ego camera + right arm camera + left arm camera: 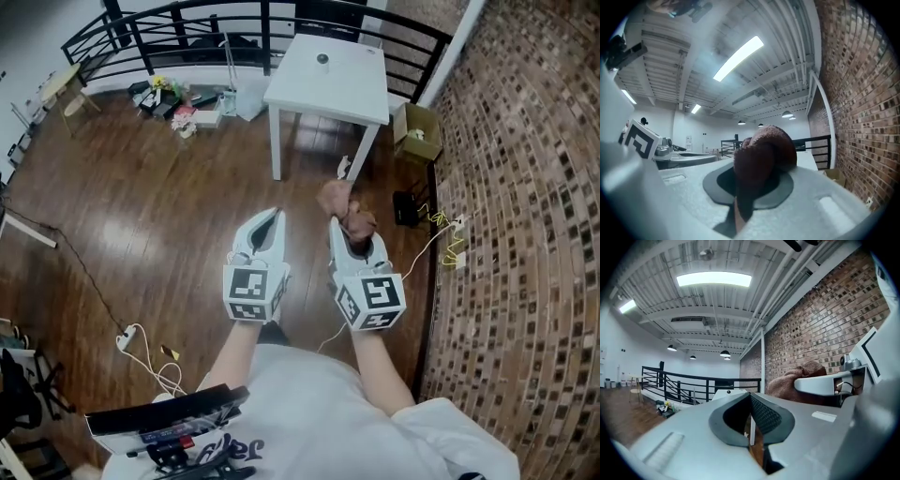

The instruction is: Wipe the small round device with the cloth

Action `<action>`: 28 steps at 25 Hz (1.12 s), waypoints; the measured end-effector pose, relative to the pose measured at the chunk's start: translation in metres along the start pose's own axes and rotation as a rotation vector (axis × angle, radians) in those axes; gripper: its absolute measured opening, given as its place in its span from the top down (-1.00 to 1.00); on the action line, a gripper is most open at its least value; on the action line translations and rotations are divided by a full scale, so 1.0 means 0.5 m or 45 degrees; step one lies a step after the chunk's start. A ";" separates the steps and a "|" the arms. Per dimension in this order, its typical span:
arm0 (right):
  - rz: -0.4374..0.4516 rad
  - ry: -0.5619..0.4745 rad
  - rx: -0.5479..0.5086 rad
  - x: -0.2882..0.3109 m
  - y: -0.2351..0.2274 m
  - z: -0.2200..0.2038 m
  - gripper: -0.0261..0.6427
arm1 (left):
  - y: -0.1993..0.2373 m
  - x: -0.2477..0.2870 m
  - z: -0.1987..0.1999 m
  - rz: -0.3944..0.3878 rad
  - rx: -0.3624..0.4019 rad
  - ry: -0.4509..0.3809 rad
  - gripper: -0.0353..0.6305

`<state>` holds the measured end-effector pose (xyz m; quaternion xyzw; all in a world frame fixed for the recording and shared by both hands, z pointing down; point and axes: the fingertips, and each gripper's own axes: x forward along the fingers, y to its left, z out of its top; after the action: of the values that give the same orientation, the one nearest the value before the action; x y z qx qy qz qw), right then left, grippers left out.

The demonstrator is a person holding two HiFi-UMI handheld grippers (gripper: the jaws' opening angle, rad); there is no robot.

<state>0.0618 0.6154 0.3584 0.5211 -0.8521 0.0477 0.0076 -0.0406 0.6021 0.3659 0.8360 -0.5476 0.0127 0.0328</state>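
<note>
The small round device [322, 59] sits near the far edge of a white counter [352, 89], well apart from both claws and with nothing touching it. The counter stands on a dark wooden floor [141, 216], in front of a black railing [187, 19] and near a brick wall [525, 187].

The person holds both claws level and side by side over the floor, pointing toward the counter. The right claw [339, 223] is clenched on the brown cloth [343, 208]. In the right gripper view the cloth is pinched between the dark pads and bulges up and forward past the tips in a bunched lump. The left claw [275, 217] is clenched too, and the left gripper view shows its two dark pads pressed together with nothing between them. That same view shows the cloth and the right claw just off to its right.

A cardboard box [417, 131] rests on the floor by the wall, to the right of the counter. A heap of small things, some yellow flowers [157, 82] among them, lies by the railing. A white power strip [127, 337] with its cable lies on the floor to the person's left.
</note>
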 end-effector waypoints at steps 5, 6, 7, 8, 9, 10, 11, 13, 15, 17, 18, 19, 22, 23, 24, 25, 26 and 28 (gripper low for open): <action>-0.030 -0.013 -0.010 0.193 0.005 0.031 0.85 | 0.145 0.120 0.036 -0.034 -0.010 -0.029 0.85; -0.026 -0.013 -0.013 0.227 0.009 0.036 0.84 | 0.172 0.142 0.042 -0.034 -0.016 -0.029 0.85; -0.021 -0.014 -0.018 0.257 0.012 0.041 0.84 | 0.198 0.164 0.043 -0.034 -0.019 -0.029 0.85; -0.015 -0.015 -0.027 0.284 0.014 0.047 0.85 | 0.221 0.186 0.042 -0.032 -0.021 -0.029 0.85; -0.006 -0.016 -0.041 0.309 0.015 0.052 0.85 | 0.241 0.209 0.040 -0.030 -0.025 -0.030 0.85; 0.003 -0.011 -0.053 0.331 0.014 0.054 0.85 | 0.257 0.229 0.037 -0.029 -0.031 -0.029 0.85; 0.011 -0.001 -0.060 0.350 0.011 0.053 0.85 | 0.267 0.247 0.033 -0.029 -0.040 -0.025 0.85; 0.013 0.018 -0.058 0.380 -0.006 0.046 0.85 | 0.278 0.279 0.027 -0.034 -0.058 -0.014 0.85; -0.002 0.020 -0.053 0.414 -0.037 0.047 0.85 | 0.287 0.319 0.023 -0.041 -0.065 -0.011 0.85; -0.018 0.016 -0.048 0.451 -0.074 0.047 0.85 | 0.297 0.364 0.018 -0.048 -0.062 -0.008 0.85; -0.021 0.017 -0.043 0.471 -0.092 0.045 0.85 | 0.302 0.386 0.015 -0.048 -0.059 -0.006 0.84; -0.018 0.018 -0.038 0.493 -0.111 0.041 0.85 | 0.307 0.410 0.012 -0.043 -0.055 -0.003 0.85; 0.014 0.016 -0.020 0.563 -0.170 0.033 0.85 | 0.322 0.491 0.002 -0.004 -0.043 0.013 0.84; 0.026 0.010 -0.016 0.586 -0.193 0.034 0.85 | 0.325 0.524 0.004 0.012 -0.044 0.017 0.84; 0.037 0.000 -0.015 0.609 -0.218 0.039 0.84 | 0.327 0.559 0.011 0.028 -0.046 0.016 0.84; 0.048 -0.012 -0.014 0.633 -0.248 0.047 0.85 | 0.329 0.597 0.018 0.044 -0.042 0.013 0.84; 0.059 -0.025 -0.013 0.657 -0.280 0.057 0.85 | 0.328 0.635 0.023 0.058 -0.030 0.007 0.84; 0.076 -0.044 -0.012 0.705 -0.352 0.082 0.84 | 0.321 0.715 0.034 0.076 0.000 -0.005 0.84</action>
<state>0.0588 0.2195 0.3528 0.4962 -0.8675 0.0350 -0.0061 -0.0449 0.2100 0.3760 0.8193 -0.5725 0.0119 0.0312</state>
